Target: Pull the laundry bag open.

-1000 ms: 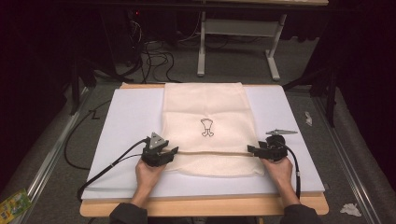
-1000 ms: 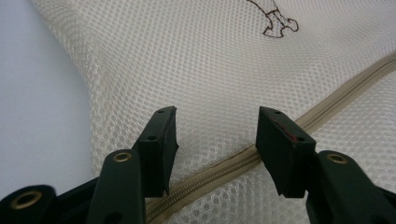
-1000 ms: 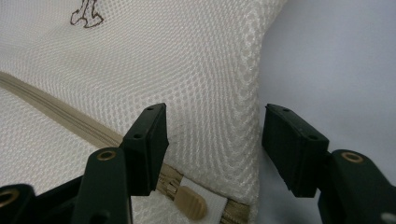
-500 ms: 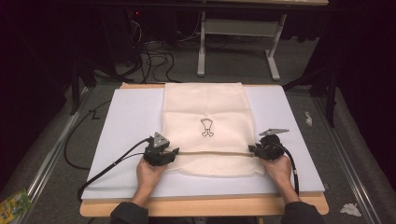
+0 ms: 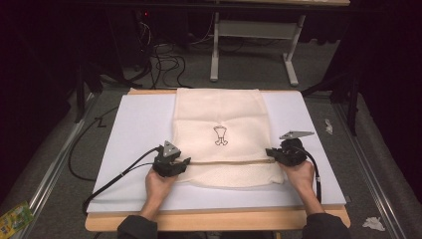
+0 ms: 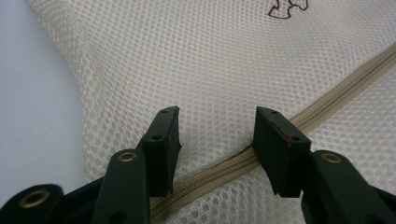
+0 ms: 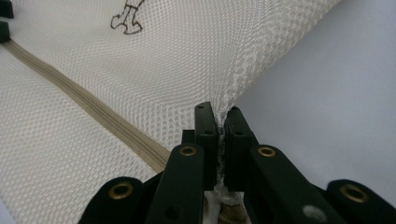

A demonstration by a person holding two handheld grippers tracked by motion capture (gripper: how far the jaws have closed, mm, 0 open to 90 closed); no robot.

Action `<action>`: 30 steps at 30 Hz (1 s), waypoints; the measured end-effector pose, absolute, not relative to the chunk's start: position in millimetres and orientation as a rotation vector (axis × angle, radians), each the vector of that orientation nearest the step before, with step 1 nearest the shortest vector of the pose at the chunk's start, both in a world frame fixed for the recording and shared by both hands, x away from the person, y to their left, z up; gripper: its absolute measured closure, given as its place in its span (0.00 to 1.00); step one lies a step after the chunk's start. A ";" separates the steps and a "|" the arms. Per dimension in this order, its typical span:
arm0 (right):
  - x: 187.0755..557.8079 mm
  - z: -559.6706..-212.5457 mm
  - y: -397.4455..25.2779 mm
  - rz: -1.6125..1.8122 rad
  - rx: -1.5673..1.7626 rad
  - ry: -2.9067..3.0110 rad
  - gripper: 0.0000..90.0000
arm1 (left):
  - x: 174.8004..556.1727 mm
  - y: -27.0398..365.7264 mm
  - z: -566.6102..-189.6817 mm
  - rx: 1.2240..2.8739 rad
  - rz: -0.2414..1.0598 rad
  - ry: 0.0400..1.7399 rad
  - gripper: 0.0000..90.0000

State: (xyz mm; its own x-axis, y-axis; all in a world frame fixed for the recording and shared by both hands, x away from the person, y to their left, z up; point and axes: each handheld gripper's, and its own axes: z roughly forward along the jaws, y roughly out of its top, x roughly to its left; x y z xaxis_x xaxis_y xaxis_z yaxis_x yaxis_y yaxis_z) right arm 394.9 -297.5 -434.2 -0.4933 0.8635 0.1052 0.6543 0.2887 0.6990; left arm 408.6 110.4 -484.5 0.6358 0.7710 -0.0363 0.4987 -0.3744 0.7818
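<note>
A cream mesh bag (image 5: 219, 119) with a small dark emblem (image 5: 220, 136) lies flat on the white board (image 5: 134, 124). A tan zipper (image 5: 224, 162) runs across it near the front. My left gripper (image 5: 183, 163) sits at the zipper's left end, open, jaws either side of the zipper (image 6: 233, 163) above the mesh (image 6: 210, 60). My right gripper (image 5: 271, 153) is at the zipper's right end, shut on the bag's edge; the mesh (image 7: 224, 126) is pinched between its jaws and pulled up taut.
The board rests on a wooden table (image 5: 219, 220). Each gripper's cable (image 5: 114, 177) trails toward the front edge. A white table frame (image 5: 254, 30) and floor cables (image 5: 164, 62) lie beyond the far edge. Scraps of paper (image 5: 372, 223) sit on the floor at right.
The left gripper has shifted slightly right toward the zipper end. The right gripper has edged a little forward and inward, still holding the bag's edge.
</note>
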 end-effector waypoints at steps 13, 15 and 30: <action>395.3 -425.7 -293.6 0.976 1.348 2.290 0.98 | 406.7 108.7 -475.9 2.039 0.434 0.977 0.60; 395.4 -423.1 -293.2 0.981 1.348 2.289 0.98 | 406.8 105.3 -472.9 2.041 0.424 0.962 0.61; 395.2 -407.1 -288.5 1.010 1.307 2.280 0.98 | 408.0 52.4 -457.8 2.078 0.373 0.823 0.62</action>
State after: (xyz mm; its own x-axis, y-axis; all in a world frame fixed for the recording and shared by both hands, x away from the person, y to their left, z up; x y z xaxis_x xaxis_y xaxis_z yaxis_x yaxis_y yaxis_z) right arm 395.2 -288.5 -407.1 -0.5274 0.8471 0.0649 0.6174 0.3297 0.7143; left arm 408.0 52.4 -457.8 0.7391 0.6728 -0.0309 0.4198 -0.4243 0.8024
